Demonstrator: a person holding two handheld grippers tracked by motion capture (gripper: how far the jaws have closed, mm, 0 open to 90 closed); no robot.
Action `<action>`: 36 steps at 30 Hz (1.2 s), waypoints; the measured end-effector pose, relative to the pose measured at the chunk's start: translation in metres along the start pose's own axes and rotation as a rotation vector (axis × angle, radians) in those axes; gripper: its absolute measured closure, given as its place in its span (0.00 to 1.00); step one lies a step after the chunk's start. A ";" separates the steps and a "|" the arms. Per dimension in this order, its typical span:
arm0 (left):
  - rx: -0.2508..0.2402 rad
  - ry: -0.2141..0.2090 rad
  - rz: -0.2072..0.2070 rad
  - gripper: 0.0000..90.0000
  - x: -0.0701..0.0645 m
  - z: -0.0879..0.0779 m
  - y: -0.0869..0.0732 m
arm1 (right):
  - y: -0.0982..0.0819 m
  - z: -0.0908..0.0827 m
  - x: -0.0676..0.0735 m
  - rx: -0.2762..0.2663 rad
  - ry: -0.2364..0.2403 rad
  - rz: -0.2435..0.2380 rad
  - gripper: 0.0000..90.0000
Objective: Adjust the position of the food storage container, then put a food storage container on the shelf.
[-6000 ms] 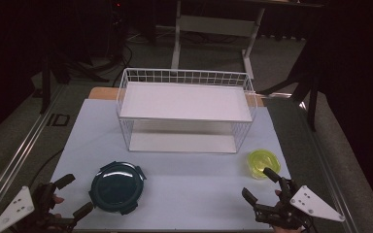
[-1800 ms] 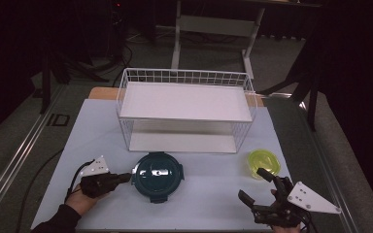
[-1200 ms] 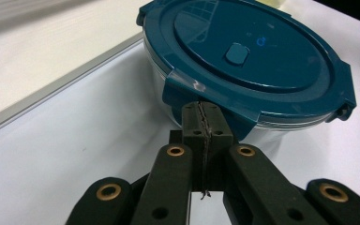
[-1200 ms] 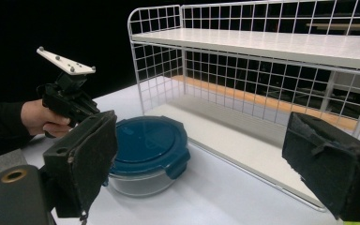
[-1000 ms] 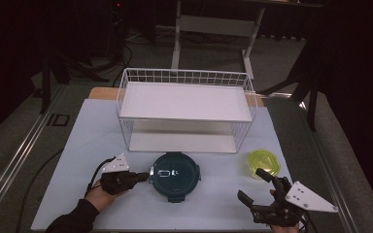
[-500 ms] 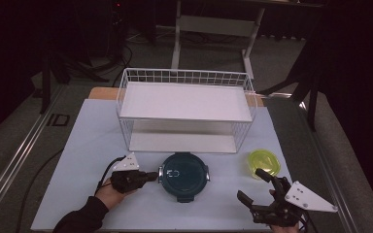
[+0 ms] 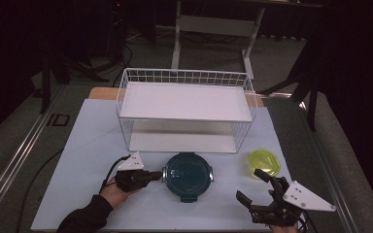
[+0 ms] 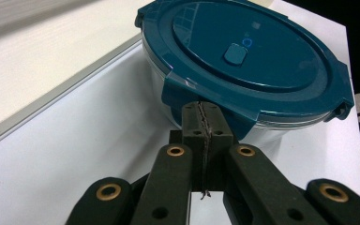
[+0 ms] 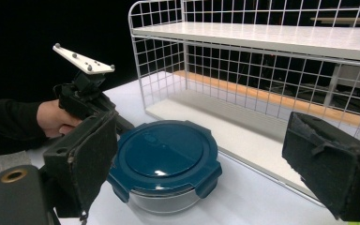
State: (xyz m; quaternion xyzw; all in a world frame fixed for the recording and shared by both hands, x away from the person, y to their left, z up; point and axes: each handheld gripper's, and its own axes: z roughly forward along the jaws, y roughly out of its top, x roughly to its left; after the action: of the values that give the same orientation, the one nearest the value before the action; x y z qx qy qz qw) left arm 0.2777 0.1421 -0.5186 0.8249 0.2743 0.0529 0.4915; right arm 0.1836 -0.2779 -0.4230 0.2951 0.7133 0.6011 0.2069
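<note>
Nearest the person's edge of the white mat (image 7: 77, 145), to the right of and nearer than the teal-lidded container (image 7: 188, 174), the right gripper (image 7: 257, 191) is held with its jaws spread wide apart; nothing is seen between them. In the right gripper view its two black pads (image 9: 93, 161) are seen far apart, with the container framed in the gap beyond them.

Just left of the container, the left gripper (image 7: 156, 175) is held level in a hand (image 7: 114, 191), and its jaws are pressed together with nothing between them. In the left gripper view the closed tips are seen right against the left-hand latch tab (image 8: 180, 91) of the lid, touching it or all but touching it; the two cannot be told apart. The tab is not clamped.

The container, round, of clear glass under a dark teal lid with four latches, is set on the mat in front of the wire rack (image 7: 187, 111), close to the rack's lower shelf. A small yellow-green bowl (image 7: 264, 162) is placed to the right of the container, near the rack's front right corner. Behind the container the white wire rack is stood, its two flat shelves both bare.
</note>
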 end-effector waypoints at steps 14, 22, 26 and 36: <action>-0.045 -0.066 -0.052 0.57 -0.005 -0.029 0.012 | 0.002 0.000 0.001 0.007 -0.005 0.001 0.11; -0.104 -0.105 -0.086 0.07 -0.023 -0.049 0.027 | 0.007 0.007 0.004 0.024 0.009 -0.022 0.11; -0.110 -0.098 -0.092 0.01 -0.034 -0.053 0.038 | 0.013 0.011 0.004 0.015 0.014 -0.027 0.11; -0.113 -0.045 -0.124 0.04 -0.038 -0.049 0.051 | 0.020 0.027 0.001 0.035 -0.016 -0.061 0.11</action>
State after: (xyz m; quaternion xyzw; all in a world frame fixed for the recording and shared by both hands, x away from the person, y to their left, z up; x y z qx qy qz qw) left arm 0.2487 0.1429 -0.4437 0.7782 0.3101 0.0193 0.5458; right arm 0.2034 -0.2553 -0.4083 0.2816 0.7306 0.5796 0.2259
